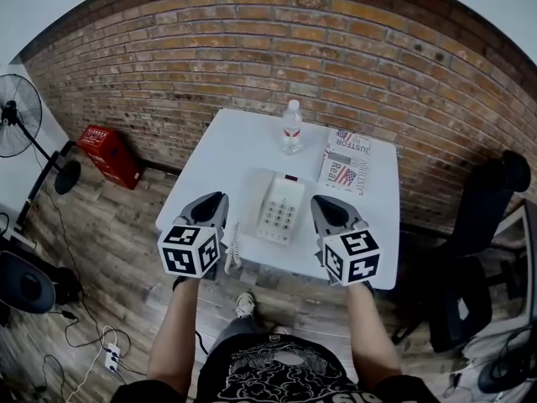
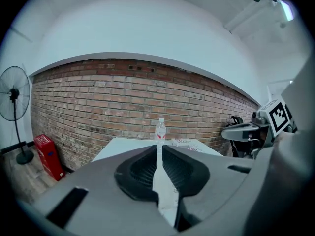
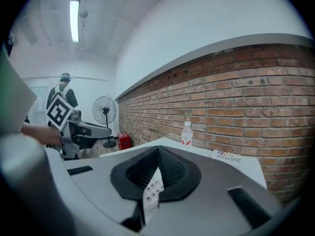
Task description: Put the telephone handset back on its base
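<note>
The left gripper (image 1: 216,201) and the right gripper (image 1: 325,204), jaws together and empty, are on either side of the telephone (image 1: 281,210) on the table (image 1: 226,141).

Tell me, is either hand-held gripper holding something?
Nothing is held. The left hand-held gripper and the right hand-held gripper are both shut and empty; the telephone sits on the table.

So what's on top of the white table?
A white telephone, a water bottle and a printed paper sit on the table. The left gripper and right gripper cover parts of its near edge, so anything there can't be seen.
</note>
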`<state>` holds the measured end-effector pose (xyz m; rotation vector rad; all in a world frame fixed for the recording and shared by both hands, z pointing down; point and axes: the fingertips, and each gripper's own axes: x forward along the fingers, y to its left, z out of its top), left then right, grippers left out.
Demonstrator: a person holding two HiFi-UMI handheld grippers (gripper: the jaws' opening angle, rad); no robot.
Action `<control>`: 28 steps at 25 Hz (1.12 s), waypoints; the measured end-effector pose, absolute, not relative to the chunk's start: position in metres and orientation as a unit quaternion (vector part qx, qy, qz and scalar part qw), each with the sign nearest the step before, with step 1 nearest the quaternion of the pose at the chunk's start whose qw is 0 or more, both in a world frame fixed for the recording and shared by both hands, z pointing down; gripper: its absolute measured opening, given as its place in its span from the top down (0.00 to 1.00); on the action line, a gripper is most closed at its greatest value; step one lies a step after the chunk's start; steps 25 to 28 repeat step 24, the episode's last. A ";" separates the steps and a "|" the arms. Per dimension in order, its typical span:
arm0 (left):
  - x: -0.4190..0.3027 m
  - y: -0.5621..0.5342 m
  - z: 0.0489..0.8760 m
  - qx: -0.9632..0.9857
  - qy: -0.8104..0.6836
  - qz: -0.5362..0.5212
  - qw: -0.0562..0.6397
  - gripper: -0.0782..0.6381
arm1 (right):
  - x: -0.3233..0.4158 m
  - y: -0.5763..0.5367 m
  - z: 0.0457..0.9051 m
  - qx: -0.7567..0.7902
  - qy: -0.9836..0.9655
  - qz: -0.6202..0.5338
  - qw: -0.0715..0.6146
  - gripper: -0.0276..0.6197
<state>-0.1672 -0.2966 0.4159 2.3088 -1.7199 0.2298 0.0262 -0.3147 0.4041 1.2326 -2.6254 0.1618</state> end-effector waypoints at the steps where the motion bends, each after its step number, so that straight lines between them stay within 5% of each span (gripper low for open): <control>1: -0.168 -0.294 0.416 0.791 -0.594 0.077 0.124 0.84 | 0.026 -0.314 0.404 0.420 -0.898 0.054 0.118 0.96; 28: -0.171 -0.284 0.418 0.787 -0.601 0.070 0.125 0.88 | 0.025 -0.307 0.402 0.415 -0.901 0.048 0.114 0.95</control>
